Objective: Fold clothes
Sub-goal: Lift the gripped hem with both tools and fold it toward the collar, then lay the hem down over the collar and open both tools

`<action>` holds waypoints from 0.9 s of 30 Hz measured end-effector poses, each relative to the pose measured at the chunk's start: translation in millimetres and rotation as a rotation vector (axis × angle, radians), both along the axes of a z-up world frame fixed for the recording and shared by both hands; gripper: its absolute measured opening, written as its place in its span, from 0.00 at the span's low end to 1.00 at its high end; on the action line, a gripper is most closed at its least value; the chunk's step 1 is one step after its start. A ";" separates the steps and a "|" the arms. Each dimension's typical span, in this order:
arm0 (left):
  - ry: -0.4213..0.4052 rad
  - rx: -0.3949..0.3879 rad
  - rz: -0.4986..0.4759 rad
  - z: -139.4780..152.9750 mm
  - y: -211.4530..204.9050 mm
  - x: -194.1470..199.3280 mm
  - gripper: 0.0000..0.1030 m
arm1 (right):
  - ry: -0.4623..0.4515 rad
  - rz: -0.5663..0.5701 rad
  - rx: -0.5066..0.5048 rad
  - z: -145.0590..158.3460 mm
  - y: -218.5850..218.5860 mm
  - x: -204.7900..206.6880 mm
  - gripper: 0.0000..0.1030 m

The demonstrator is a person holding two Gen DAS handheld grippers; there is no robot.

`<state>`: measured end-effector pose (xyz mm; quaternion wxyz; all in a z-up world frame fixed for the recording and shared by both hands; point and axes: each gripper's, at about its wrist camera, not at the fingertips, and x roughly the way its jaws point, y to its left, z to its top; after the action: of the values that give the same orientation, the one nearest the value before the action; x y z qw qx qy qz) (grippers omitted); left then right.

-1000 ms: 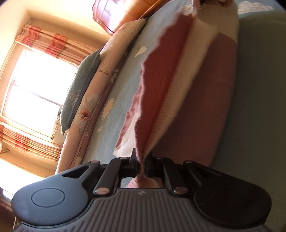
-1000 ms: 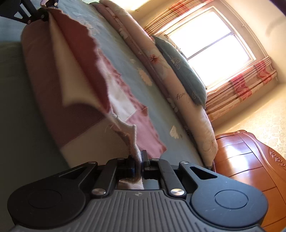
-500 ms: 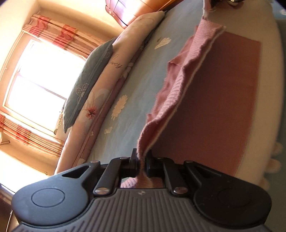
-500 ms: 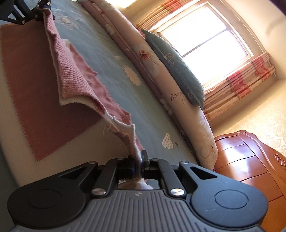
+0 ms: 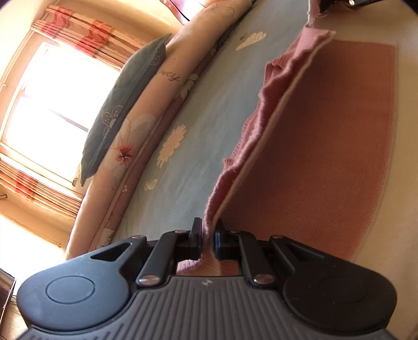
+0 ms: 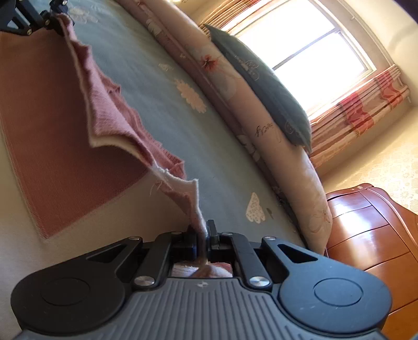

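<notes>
A pink knit garment with cream trim [image 5: 326, 157] lies on the bed, its lower layer spread flat. Its upper edge [image 5: 282, 86] is lifted and stretched in a sagging line between both grippers. My left gripper [image 5: 208, 235] is shut on one end of that edge. The right gripper [image 5: 339, 3] shows at the top of the left wrist view, holding the other end. In the right wrist view, my right gripper [image 6: 202, 235] pinches the frayed cream-and-pink corner. From there the lifted edge [image 6: 109, 109] runs up-left to the left gripper [image 6: 56, 15], above the flat layer [image 6: 52, 130].
The bed has a blue-green sheet [image 5: 198, 117] printed with daisies. A long floral bolster [image 5: 135, 136] and a grey-blue cushion [image 5: 122, 104] line its far side under a bright window [image 5: 52, 99] with striped curtains. A wooden cabinet [image 6: 365, 230] stands beside the bed.
Both grippers have carried the held edge across the garment and lower. The tall raised fold has dropped into a low sagging strip, and the flat pink layer beneath now shows.
</notes>
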<state>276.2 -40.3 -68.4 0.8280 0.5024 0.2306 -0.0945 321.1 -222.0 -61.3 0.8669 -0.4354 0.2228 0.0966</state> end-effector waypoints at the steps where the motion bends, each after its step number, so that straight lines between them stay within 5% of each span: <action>1: 0.005 0.000 0.001 -3.4 0.3 2.4 0.10 | 0.005 -0.001 0.003 -3.7 -0.1 3.3 0.07; 9: 0.045 -0.036 0.010 -16.9 6.1 13.5 0.15 | 0.027 -0.003 -0.004 -28.4 1.4 11.7 0.13; 18: 0.063 -0.181 0.084 -2.8 14.7 52.0 0.21 | 0.063 -0.004 0.045 -14.1 -9.5 38.2 0.52; 27: 0.107 -0.357 0.122 21.9 42.1 61.5 0.21 | 0.202 0.031 0.188 1.2 -31.9 60.9 0.54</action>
<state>337.7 1.8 -46.6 0.8946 0.3268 0.2841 -0.1100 382.0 -253.9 -60.1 0.8754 -0.3436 0.2923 0.1739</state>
